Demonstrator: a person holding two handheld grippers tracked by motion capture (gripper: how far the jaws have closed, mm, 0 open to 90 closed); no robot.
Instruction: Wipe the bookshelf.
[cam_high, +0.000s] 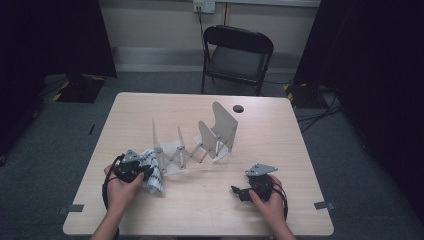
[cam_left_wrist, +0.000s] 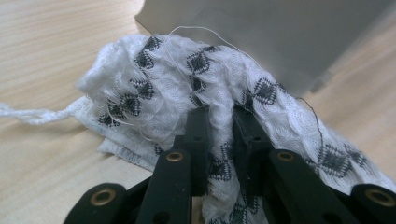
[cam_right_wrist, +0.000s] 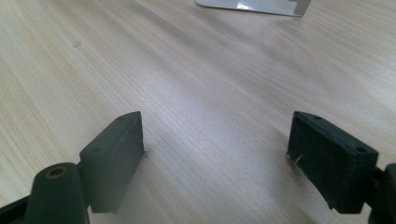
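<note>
While a person works at a pale wooden table (cam_high: 280, 145), two handheld grippers sit near its front edge, one clamped on a cloth.

An accordion-style rack (cam_high: 192, 145) of grey plates stands mid-table. Just beside the rack's left end lies the white cloth with black diamonds (cam_left_wrist: 154, 93), touching its end plate. The left gripper (cam_left_wrist: 219, 121) pinches a fold of this cloth between nearly closed jaws. Well right of the rack, the right gripper (cam_right_wrist: 215, 140) gapes wide above bare wood, holding nothing.
</note>
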